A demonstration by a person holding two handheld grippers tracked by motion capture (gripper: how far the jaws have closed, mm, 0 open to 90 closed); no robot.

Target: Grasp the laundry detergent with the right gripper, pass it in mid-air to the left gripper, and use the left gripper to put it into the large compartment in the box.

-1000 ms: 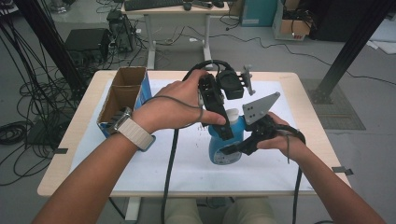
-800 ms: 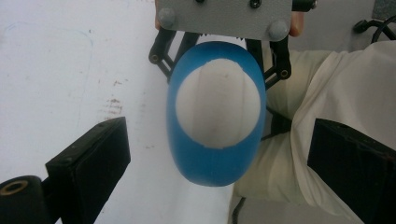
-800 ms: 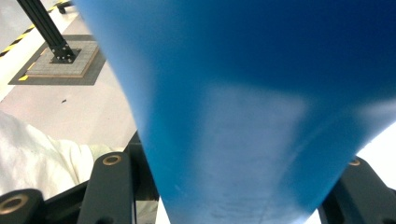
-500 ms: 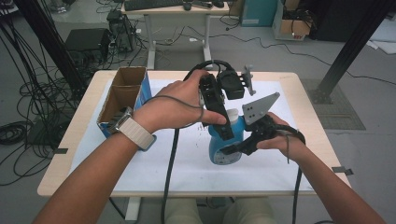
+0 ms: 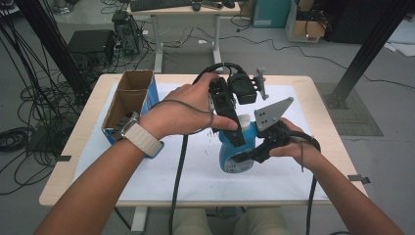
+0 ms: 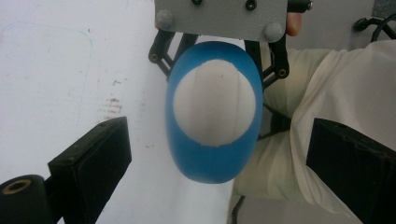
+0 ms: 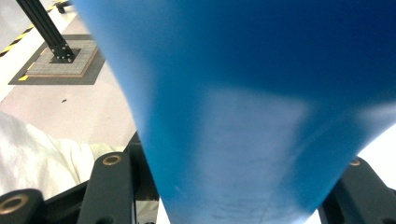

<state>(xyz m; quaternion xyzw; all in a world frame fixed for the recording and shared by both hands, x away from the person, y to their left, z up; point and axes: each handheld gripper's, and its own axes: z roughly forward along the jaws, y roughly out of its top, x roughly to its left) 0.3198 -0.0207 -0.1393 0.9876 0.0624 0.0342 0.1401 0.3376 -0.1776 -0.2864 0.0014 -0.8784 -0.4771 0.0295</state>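
Note:
A blue bottle (image 5: 230,159) with a white cap (image 6: 214,109) stands upright on the white sheet (image 5: 195,171). My right gripper (image 5: 248,155) comes in from the right, shut on the bottle's body. In the right gripper view the blue wall (image 7: 243,116) sits tight between the two jaws of that gripper (image 7: 233,172). My left gripper (image 5: 237,137) points down over the bottle's top. In the left gripper view my left gripper (image 6: 219,135) stands open, with its jaws wide apart on either side of the cap and touching nothing.
An open cardboard box (image 5: 128,100) stands at the table's left side, beside the left wrist. The wooden table's edge (image 5: 337,142) runs close on the right. Cables trail from both grippers toward the person. Another desk and cables stand on the floor behind.

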